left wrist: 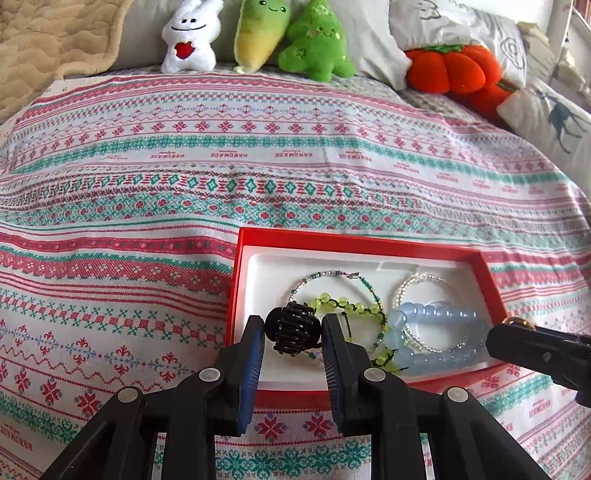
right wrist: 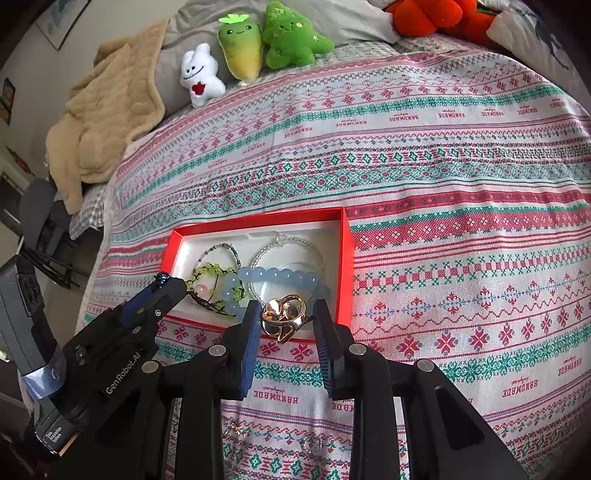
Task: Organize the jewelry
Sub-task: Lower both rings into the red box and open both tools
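Patterned bedspread (left wrist: pixel 147 206) in red, green and white runs under everything, with plush toys (left wrist: pixel 258 33) lined along the pillows at twelve o'clock and a beige blanket (right wrist: pixel 107 110) bunched at ten o'clock in the right wrist view. We have the red box (left wrist: pixel 354 242) with its white tray sitting near the bed's front edge, already carrying a beaded hoop (left wrist: pixel 332 288), a green bead bracelet (left wrist: pixel 351 310), a clear bead ring (left wrist: pixel 413 291) and a blue bead bracelet (left wrist: pixel 439 332).

Our left gripper (left wrist: pixel 293 332) is clamped on a black claw clip (left wrist: pixel 293 326), poised over the tray's seven o'clock corner. Our right gripper (right wrist: pixel 284 319) pinches a gold clip (right wrist: pixel 282 317) just above the box's near rim, at about five o'clock of the tray.

We judge both pieces are about to be set down. To do it well, we should carry each one fully inside the rim before easing the fingers apart, lower until the piece is almost on the tray, and favour the bare white patches so nothing tangles with the green strand. We should release one side at a time, since the two tools sit close together. Two small items (right wrist: pixel 236 430) on the spread near six o'clock in the right wrist view look yet to be collected
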The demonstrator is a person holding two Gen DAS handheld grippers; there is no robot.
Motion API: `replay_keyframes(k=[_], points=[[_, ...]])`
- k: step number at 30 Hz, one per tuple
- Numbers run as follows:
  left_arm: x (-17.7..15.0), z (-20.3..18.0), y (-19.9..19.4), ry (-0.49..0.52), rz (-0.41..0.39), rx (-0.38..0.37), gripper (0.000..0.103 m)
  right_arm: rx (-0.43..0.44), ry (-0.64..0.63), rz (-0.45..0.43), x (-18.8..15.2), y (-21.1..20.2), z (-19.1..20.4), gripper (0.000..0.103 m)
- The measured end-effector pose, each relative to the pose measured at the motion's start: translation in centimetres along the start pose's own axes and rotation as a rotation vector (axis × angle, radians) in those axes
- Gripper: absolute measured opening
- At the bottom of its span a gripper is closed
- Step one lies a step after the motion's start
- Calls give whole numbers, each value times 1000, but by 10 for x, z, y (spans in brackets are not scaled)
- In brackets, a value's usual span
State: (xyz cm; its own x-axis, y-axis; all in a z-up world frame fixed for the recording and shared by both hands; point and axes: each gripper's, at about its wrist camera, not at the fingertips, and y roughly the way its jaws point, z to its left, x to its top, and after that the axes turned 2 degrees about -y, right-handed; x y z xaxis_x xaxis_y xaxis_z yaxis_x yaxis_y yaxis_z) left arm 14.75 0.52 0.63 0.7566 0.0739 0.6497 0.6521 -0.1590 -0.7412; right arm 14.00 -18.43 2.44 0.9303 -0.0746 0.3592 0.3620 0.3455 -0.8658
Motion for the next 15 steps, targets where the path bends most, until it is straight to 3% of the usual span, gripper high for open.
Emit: replay_keyframes(k=[6, 10, 15], points=[[-1, -2, 0, 12, -8, 16, 27, -1, 1, 1, 0, 0, -1, 30], [-1, -5, -7, 22, -17, 14, 41, -2, -4, -3, 1, 0, -2, 30], [-1, -8, -17, 47, -19, 26, 44, -5, 3, 0, 3, 4, -4, 30]])
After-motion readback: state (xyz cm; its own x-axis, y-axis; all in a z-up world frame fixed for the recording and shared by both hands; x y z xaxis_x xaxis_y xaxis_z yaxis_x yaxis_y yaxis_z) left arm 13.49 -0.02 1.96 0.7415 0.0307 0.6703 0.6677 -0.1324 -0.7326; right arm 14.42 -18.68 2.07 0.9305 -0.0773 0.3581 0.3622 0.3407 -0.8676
